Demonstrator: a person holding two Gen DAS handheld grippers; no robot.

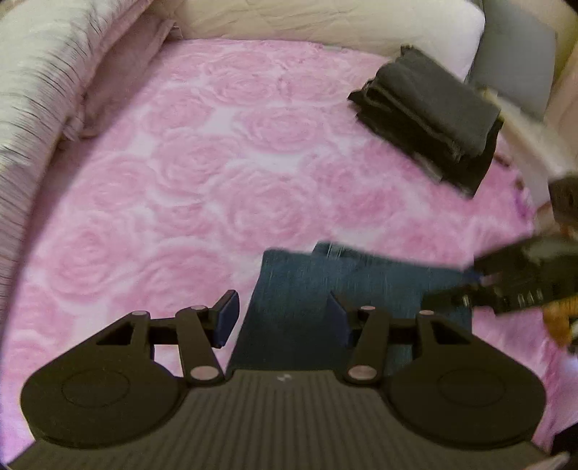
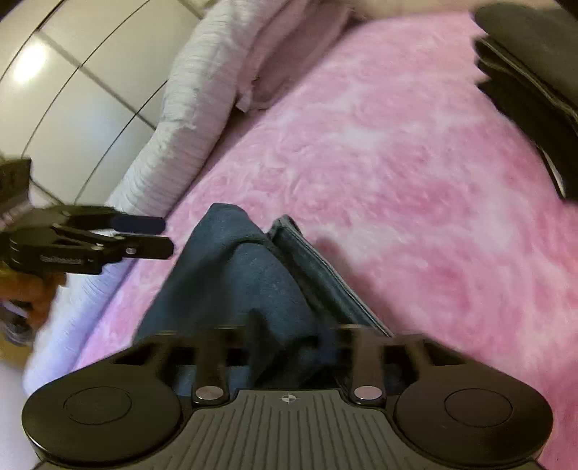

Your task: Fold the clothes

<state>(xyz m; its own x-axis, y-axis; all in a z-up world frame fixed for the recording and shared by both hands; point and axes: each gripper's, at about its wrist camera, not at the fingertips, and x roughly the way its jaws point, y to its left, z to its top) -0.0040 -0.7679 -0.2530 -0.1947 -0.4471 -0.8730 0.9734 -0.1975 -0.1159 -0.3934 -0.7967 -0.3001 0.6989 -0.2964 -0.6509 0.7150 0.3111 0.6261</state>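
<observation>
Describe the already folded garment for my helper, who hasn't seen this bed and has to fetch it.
Start at the pink rose-patterned blanket covering the bed. Near its far right corner, below the cream pillow, lies a folded dark grey garment. Unlike the blue jeans by the grippers, it is a neat, layered charcoal stack.

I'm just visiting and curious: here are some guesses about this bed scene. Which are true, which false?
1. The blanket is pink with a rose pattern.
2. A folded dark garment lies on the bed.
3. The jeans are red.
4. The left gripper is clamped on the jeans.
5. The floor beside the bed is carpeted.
1. True: the blanket is pink with roses.
2. True: the folded dark garment lies near the pillows.
3. False: the jeans are blue.
4. False: the left gripper is open above them, pads apart.
5. False: the floor is glossy tile.
</observation>
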